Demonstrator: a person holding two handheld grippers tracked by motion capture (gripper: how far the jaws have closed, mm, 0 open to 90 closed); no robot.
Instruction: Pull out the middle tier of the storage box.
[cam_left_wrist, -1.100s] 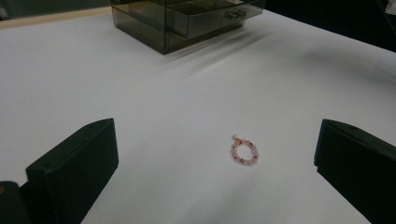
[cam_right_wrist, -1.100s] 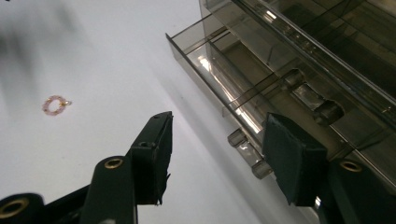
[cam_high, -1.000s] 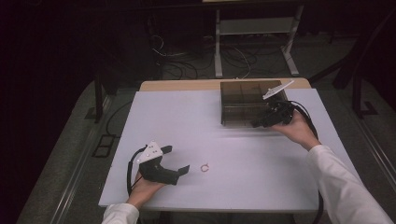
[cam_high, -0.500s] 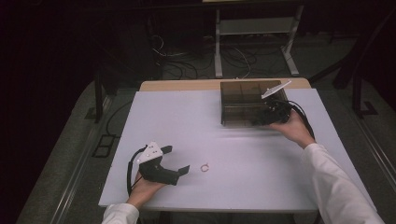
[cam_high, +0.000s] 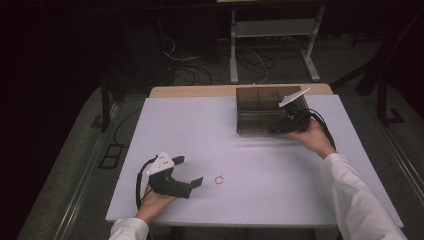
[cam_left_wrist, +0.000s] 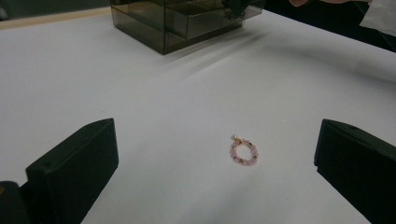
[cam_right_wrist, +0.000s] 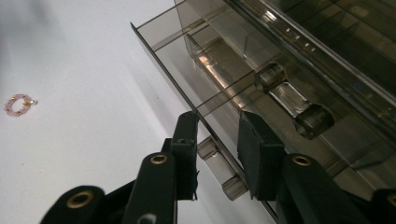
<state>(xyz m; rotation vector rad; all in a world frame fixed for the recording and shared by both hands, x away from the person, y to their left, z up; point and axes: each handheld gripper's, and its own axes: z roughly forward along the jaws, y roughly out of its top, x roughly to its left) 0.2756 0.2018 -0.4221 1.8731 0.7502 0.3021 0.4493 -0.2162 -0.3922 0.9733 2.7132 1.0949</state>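
A smoky see-through drawer box (cam_high: 260, 112) stands at the table's far right. My right gripper (cam_high: 275, 128) is at its front. In the right gripper view my right gripper (cam_right_wrist: 217, 137) has its jaws on either side of a clear drawer handle (cam_right_wrist: 219, 175). They have just been closing and now sit against it. A small pink bead bracelet (cam_high: 218, 179) lies flat on the white table near the front. My left gripper (cam_high: 190, 170) rests just left of it, open. In the left gripper view the bracelet (cam_left_wrist: 243, 151) lies ahead between the wide jaws, untouched.
The white table top (cam_high: 210, 130) ends close behind the left hand at the front edge. The box (cam_left_wrist: 182, 23) shows far off in the left gripper view. The bracelet (cam_right_wrist: 17, 103) shows at the left in the right gripper view. Cables and a metal stand (cam_high: 272, 30) lie on the floor beyond.
The right hand has shifted only slightly at the box's front. The left gripper and the bracelet have stayed where they were.
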